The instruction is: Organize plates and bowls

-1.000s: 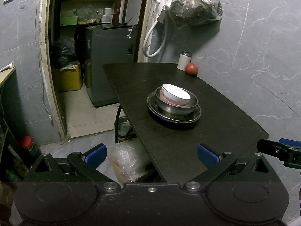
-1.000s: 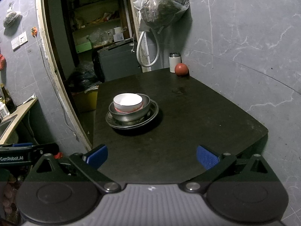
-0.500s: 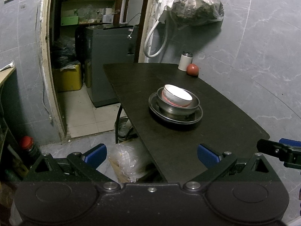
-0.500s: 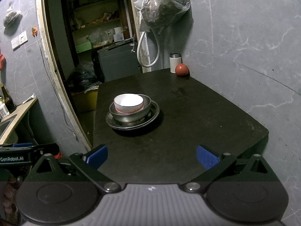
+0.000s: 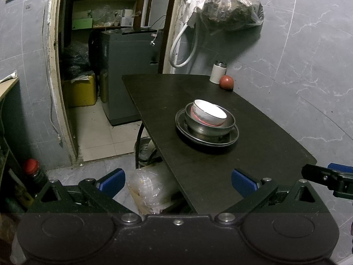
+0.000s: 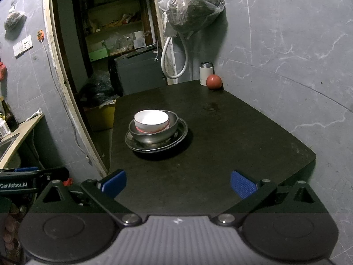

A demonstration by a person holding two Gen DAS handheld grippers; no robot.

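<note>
The white bowl [image 6: 151, 121] sits inside the metal bowl [image 6: 154, 133], which stands on the metal plate [image 6: 179, 135], all on the dark table [image 6: 242, 132]. Both the left gripper [image 5: 177, 180] and the right gripper [image 6: 177, 180] are wide open and hold nothing. The stack lies ahead of both, well apart; it seems more centred before the right gripper, which I judge is nearer.

1. A white bowl [image 5: 209, 116] [image 6: 151, 121] with a red band low on its outside sat upright and empty, nested inside the metal bowl, leaning toward that bowl's left side.
2. A metal bowl [image 5: 209, 128] [image 6: 154, 133] stood upright on the plate.
3. A round metal plate [image 5: 207, 137] [image 6: 155, 143] lay flat on the dark table [image 5: 253, 154] [image 6: 220, 143], nearer its left edge, about midway between near and far.
</note>
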